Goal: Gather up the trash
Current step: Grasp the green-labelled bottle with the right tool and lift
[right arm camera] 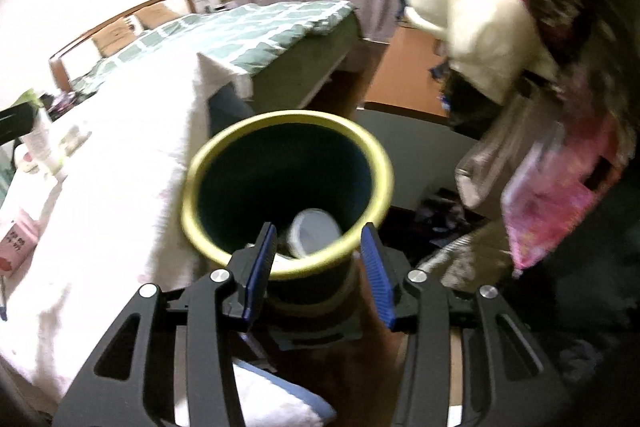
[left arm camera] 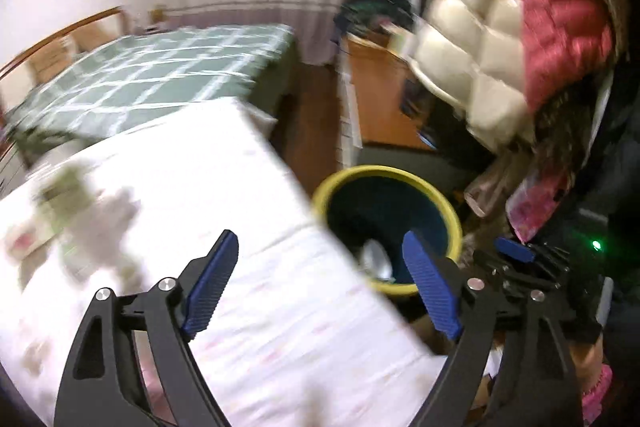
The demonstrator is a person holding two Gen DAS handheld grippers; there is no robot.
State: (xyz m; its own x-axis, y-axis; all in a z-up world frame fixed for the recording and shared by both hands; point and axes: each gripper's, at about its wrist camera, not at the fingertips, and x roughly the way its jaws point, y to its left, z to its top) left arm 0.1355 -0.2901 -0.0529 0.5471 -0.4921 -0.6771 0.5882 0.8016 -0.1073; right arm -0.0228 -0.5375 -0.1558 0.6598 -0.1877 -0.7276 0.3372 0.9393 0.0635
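Beside the white-clothed table [left arm camera: 240, 195], the yellow-rimmed bin [right arm camera: 288, 187] sits low with a white cup [right arm camera: 314, 233] inside. Both the left gripper [left arm camera: 320, 283] and right gripper [right arm camera: 318, 267] gape empty. Remaining wrappers [left arm camera: 60, 211] lie far left on the table; a blurred, hasty reach could knock them floorward.

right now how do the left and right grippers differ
The left gripper hangs over the edge of the white table, beside the bin; the right gripper is right above the bin. The left's jaws gape wider than the right's. Both are open, empty, with blue pads.
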